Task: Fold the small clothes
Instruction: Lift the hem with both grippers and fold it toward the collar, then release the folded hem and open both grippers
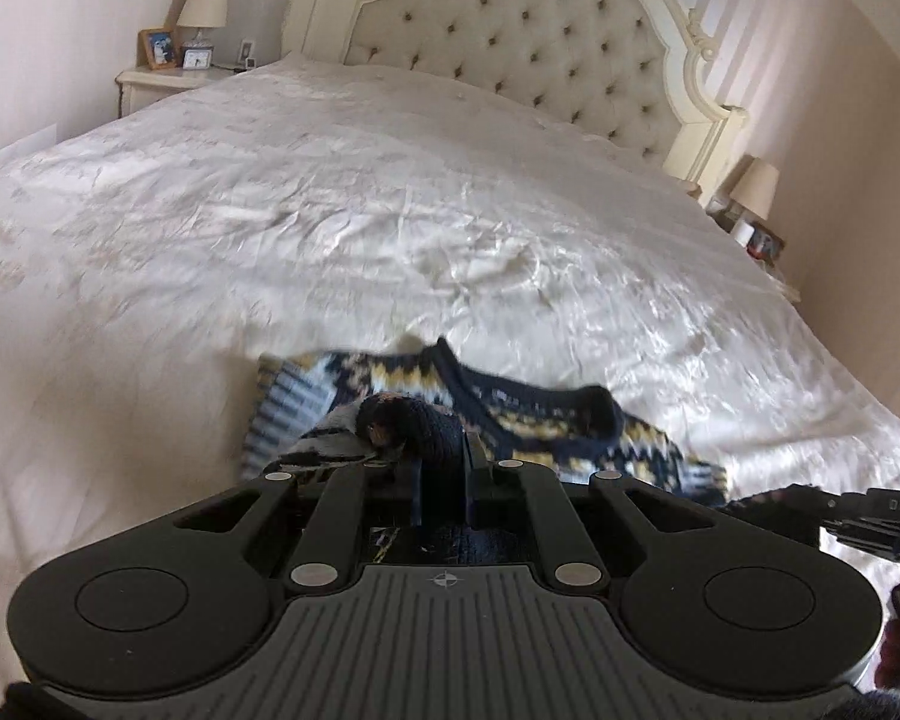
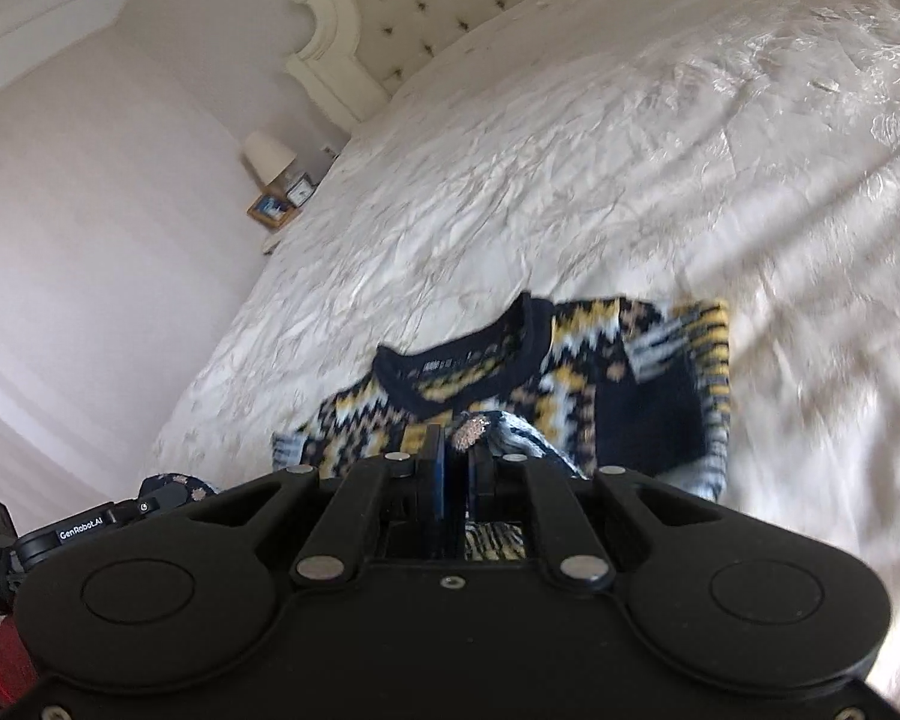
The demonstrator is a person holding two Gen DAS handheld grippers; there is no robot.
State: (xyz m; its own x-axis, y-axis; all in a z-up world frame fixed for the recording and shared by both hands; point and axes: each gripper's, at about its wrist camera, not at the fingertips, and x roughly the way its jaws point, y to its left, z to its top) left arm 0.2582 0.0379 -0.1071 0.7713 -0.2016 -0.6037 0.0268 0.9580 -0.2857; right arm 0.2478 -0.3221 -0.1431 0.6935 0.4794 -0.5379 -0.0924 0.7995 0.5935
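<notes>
On the bed [image 1: 390, 210]: small patterned sweater [image 2: 510, 384] lies near the front edge of the white cover, collar toward the headboard [image 1: 510, 30].
Left gripper [image 1: 444, 450]: jaws pressed together, pinching a bunched dark knit edge of the sweater.
Right gripper [image 2: 453, 456]: jaws pinched shut on knit fabric just below the collar.
Why both hold: likely carrying one edge evenly so the fold lands straight.
Sleeve side: striped part already folded inward, looks mid-fold.
Risk: blurry frames; knit could slip or bunch.
</notes>
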